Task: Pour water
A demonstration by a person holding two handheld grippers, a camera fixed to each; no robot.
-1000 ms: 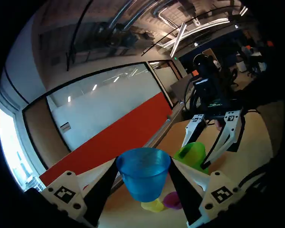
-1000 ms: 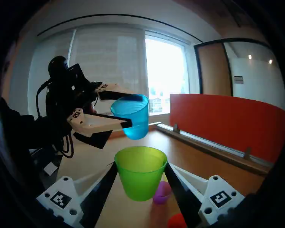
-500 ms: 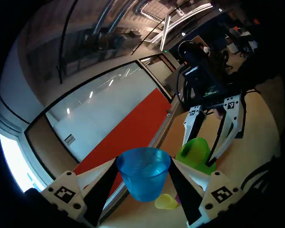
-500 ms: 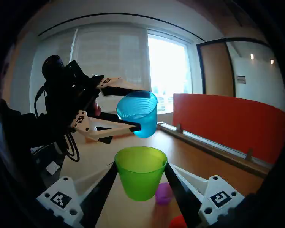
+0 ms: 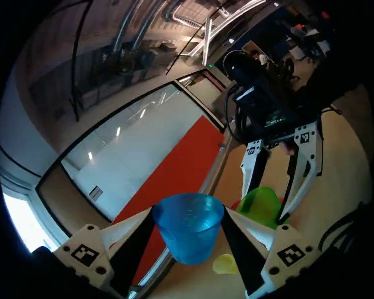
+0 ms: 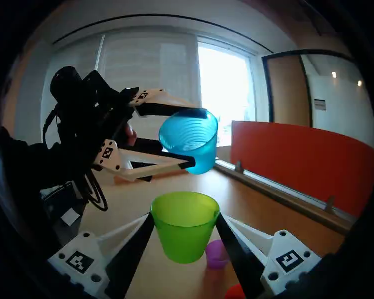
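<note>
My left gripper (image 5: 188, 230) is shut on a translucent blue cup (image 5: 188, 225), held in the air. In the right gripper view that blue cup (image 6: 190, 140) is tipped, its mouth turned toward the camera, above and behind the green cup. My right gripper (image 6: 185, 234) is shut on an upright green cup (image 6: 185, 225). The left gripper view shows the green cup (image 5: 261, 205) between the right gripper's fingers (image 5: 252, 165), just right of the blue cup. I see no water stream.
A wooden table (image 6: 267, 214) lies below, edged by a red partition (image 6: 306, 162). A small purple cup (image 6: 217, 253) and a red object (image 6: 235, 291) stand on it; a yellow cup (image 5: 225, 264) lies beneath the blue one. A hand (image 6: 129, 133) holds the left gripper.
The blue cup has tilted further over and moved right and up, closer above the green cup. The green cup has stayed level and still.
</note>
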